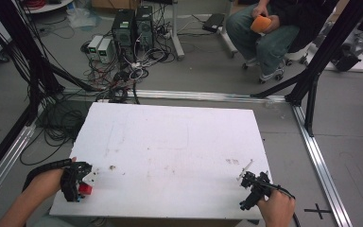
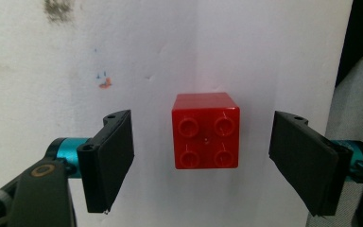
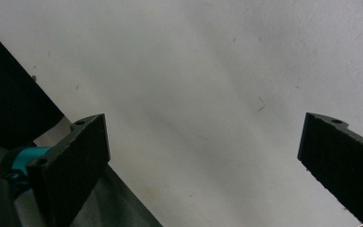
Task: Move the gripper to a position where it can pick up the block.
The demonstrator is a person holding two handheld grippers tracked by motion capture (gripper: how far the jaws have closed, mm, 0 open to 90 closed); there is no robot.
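Small red plastic four-stud brick (image 2: 206,131) is sitting on white foam tabletop (image 1: 170,142), lower left of high view, w/ left gripper (image 2: 202,158) jaws standing apart either side, not touching. Right gripper (image 3: 203,165), lower right, is hovering w/ jaws wide apart, gripping nothing.

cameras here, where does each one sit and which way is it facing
High view: fixed above the person's side, looking forward and down on the white table; forearms and both hands enter from the bottom.
Left gripper view: rides the left tongs, looking down at a red brick between open jaws.
Right gripper view: rides the right tongs, facing bare table near its edge, jaws open.
Shared: the red brick shows in the high and left gripper views.
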